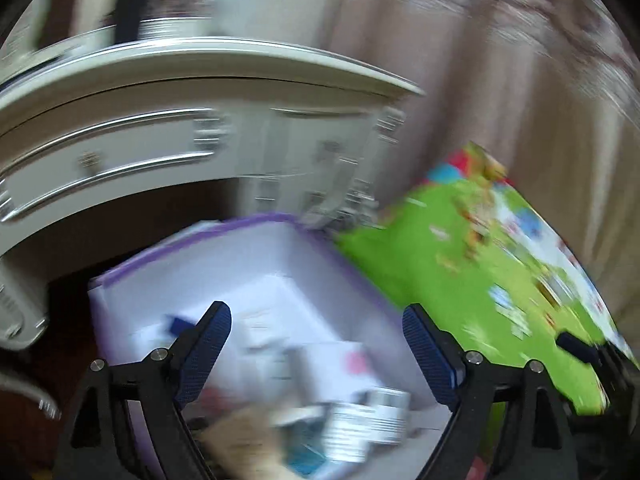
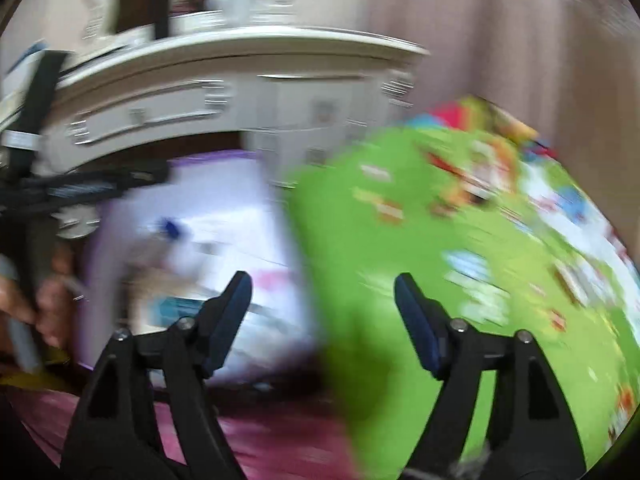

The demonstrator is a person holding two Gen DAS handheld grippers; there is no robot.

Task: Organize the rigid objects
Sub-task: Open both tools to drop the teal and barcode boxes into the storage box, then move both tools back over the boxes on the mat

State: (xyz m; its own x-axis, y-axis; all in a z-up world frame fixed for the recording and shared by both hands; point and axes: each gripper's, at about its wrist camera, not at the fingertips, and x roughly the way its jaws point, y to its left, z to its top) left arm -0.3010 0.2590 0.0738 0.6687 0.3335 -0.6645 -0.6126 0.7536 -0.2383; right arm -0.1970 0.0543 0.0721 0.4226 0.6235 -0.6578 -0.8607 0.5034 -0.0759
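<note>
Storage bin (image 1: 280, 264): white, purple-rimmed, open-topped box on the floor in front of a cream dresser; seen from above and behind in the left wrist view, at left of centre in the right wrist view.
Bin contents (image 1: 360, 428): small boxes and packets, heavily blurred; one white box with dark print, one pale box with a pink mark, a blue-capped item near the far wall. Exact kinds cannot be told.
Green lid (image 2: 440, 240): large flat panel with bright cartoon print, tilted, its near edge just beside the bin's right side.
Left gripper (image 1: 316, 348): jaws spread wide above the bin's interior, nothing between the blue pads.
Right gripper (image 2: 324, 312): jaws spread wide, nothing pressed by the pads; the green lid's left edge lies beyond the gap.
Hand (image 2: 44, 304): a person's hand at the left edge of the right wrist view, gripping the left tool's handle.
Dresser (image 1: 200, 120): cream, curved front, drawers with metal pulls, behind the bin.
Curtain (image 1: 520, 80): beige folds at right.
Floor covering (image 2: 280, 440): reddish-pink, blurred.
</note>
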